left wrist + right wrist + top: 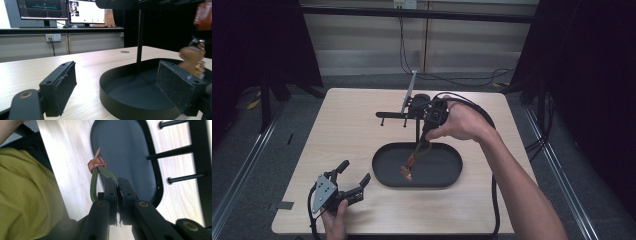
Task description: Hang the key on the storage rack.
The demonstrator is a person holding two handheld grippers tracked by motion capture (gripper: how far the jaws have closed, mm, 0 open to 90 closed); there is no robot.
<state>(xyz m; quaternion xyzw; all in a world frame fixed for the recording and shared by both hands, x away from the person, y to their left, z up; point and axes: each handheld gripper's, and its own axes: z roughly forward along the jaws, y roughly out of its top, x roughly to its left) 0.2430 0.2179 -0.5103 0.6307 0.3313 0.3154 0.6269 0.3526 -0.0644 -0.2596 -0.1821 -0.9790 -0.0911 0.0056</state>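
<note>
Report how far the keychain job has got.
Done: the right gripper is shut on the keychain's green cord loop, lifted above the black tray. In hand: carrying it. Left: likely hanging it on the rack's pegs. The left gripper rests open on the table.

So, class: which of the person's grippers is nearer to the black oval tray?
The right. The right gripper hangs over the black oval tray, shut on a green cord loop dangling above it. The left gripper rests open on the table, beside the tray's left end.

Tool (117,183) pinches green cord (94,186) (over black tray (150,165)).
</note>
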